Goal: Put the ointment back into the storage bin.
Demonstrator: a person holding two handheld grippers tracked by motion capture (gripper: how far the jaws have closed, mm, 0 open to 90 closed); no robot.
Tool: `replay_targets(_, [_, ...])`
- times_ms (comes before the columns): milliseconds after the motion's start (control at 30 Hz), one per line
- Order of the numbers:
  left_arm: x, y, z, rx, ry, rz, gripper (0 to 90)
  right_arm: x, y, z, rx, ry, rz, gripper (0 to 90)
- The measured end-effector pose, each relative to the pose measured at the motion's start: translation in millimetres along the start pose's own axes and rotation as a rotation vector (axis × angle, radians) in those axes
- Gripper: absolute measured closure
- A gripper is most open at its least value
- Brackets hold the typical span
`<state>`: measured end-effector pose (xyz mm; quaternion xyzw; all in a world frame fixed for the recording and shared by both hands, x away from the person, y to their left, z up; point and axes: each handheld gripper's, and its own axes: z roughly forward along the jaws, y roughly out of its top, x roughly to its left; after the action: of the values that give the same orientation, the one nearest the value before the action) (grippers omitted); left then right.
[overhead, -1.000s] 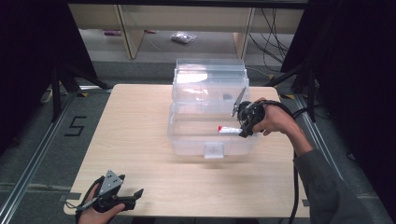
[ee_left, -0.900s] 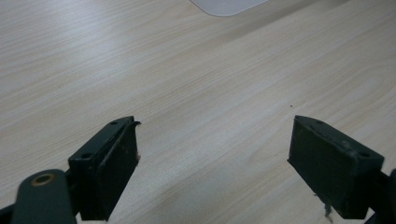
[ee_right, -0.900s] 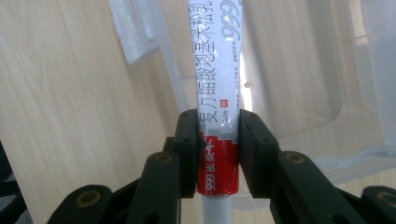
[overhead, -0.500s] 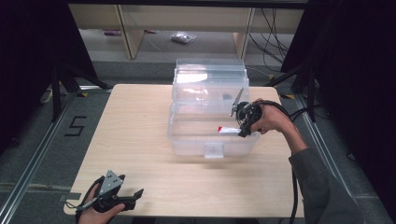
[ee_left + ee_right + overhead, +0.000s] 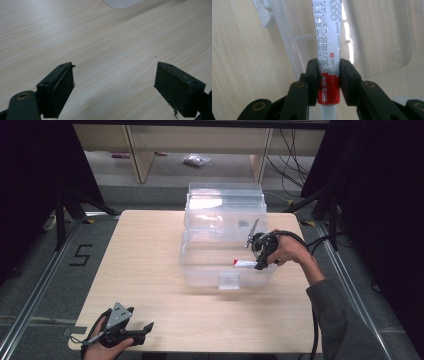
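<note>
Gripping: the right gripper [image 5: 329, 75] has its fingers [image 5: 313, 77] clamped on a tube [image 5: 327, 50], pressing it from both sides at the red band near the cap end.
Tube: white with a red band and printed characters; in the right gripper view it runs up and away from the fingers, over the clear box [image 5: 377, 37].
Tube vs box: from the high view the tube [image 5: 245, 263] sits at the box's right front corner, lying roughly level and pointing in toward the box's middle; whether it touches the box floor I cannot tell.
Box: clear plastic [image 5: 200, 265], lid tipped up at the back, standing on the table [image 5: 150, 250] a little right of the table's middle.
Right gripper: at the box's right rim [image 5: 261, 251], with the hand just outside the box and the cable trailing off to the right.
Left gripper: well away from the box, at the table's near left corner [image 5: 142, 330], in the hand resting there.
Left fingers: spread wide [image 5: 60, 85], nothing between them, bare table [image 5: 112, 50] underneath.
Box edge: a pale corner of the box [image 5: 122, 3] peeks in at the top of the left gripper view.
</note>
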<state>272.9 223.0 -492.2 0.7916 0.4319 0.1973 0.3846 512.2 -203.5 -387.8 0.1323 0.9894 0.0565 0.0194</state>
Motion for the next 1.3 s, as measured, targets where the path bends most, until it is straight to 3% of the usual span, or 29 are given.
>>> replay_targets(67, [0.0,-0.5,0.4,-0.004,0.001,-0.005,15.2,-0.1,-0.5,0.6,0.003,0.002,0.013,71.0])
replay_targets(100, [1.6,-0.4,-0.5,0.011,-0.006,0.016,15.2,-1.0,-1.2,2.3,-0.003,0.006,0.021,71.0])
replay_targets(167, [0.3,-0.6,1.0,-0.012,-0.010,-0.005,15.2,-2.1,-2.3,5.2,-0.002,0.010,0.017,71.0])
replay_targets(200, [0.0,-0.1,0.5,-0.001,-0.002,-0.005,15.2,-0.6,-2.6,5.6,0.012,0.015,0.042,71.0])
replay_targets(267, [0.9,-0.3,0.1,0.004,-0.003,0.008,15.2,-4.0,-3.6,10.1,0.007,0.021,0.009,70.9])
replay_targets(333, [1.9,0.0,-1.0,0.017,-0.004,0.023,15.2,-2.7,-4.3,11.3,0.009,0.023,0.031,70.9])
replay_targets(367, [1.9,0.0,-1.0,0.017,-0.004,0.023,15.2,-2.7,-4.3,11.3,0.009,0.023,0.031,70.9])
replay_targets(400, [0.4,-1.0,1.7,-0.018,-0.006,-0.009,15.2,-3.6,-3.9,12.6,0.006,0.032,0.019,70.8])
replay_targets(467, [0.2,-0.6,1.1,-0.011,-0.005,-0.006,15.2,-3.2,-3.7,13.1,0.010,0.029,0.027,70.8])
replay_targets(500, [1.6,0.1,-1.1,0.017,-0.002,0.020,15.2,-3.4,-3.7,13.0,0.014,0.033,0.026,70.6])
replay_targets(567, [0.0,-0.5,1.0,-0.010,-0.008,-0.005,15.2,-5.2,-3.3,14.0,0.004,0.029,0.019,70.3])
replay_targets(600, [-0.1,-0.2,-0.1,0.000,-0.001,-0.001,15.2,-4.6,-4.3,14.0,0.013,0.036,0.051,70.3])
replay_targets(633, [0.1,-0.2,0.1,-0.004,-0.002,-0.001,15.2,-2.7,-4.1,11.8,0.023,0.031,0.085,69.1])
replay_targets(767, [0.1,-0.2,0.5,-0.005,-0.004,-0.002,15.2,-5.0,-5.0,8.1,0.000,0.031,0.055,69.8])
replay_targets(800, [1.6,0.2,-0.6,0.016,-0.010,0.019,15.2,-4.4,-5.4,4.5,-0.003,0.022,0.069,68.5])
replay_targets(867, [1.5,-0.2,-0.1,0.009,-0.007,0.017,15.2,-3.5,-6.0,2.1,-0.005,0.020,0.094,68.5])
replay_targets(900, [1.2,-0.2,0.0,0.005,-0.006,0.014,15.2,-5.1,-6.5,-0.1,-0.024,0.015,0.069,68.5])
replay_targets(1000, [1.3,-0.2,0.0,0.008,-0.006,0.016,15.2,-3.2,-7.3,-7.5,-0.017,-0.005,0.113,67.9])
replay_targets(1100, [0.4,0.0,0.1,0.001,-0.006,0.010,15.2,-4.5,-7.6,-9.6,-0.033,-0.009,0.089,67.5])
replay_targets(1300, [0.7,0.0,0.3,0.002,-0.010,0.011,15.2,-3.0,-6.7,-12.6,-0.050,-0.012,0.107,66.2])
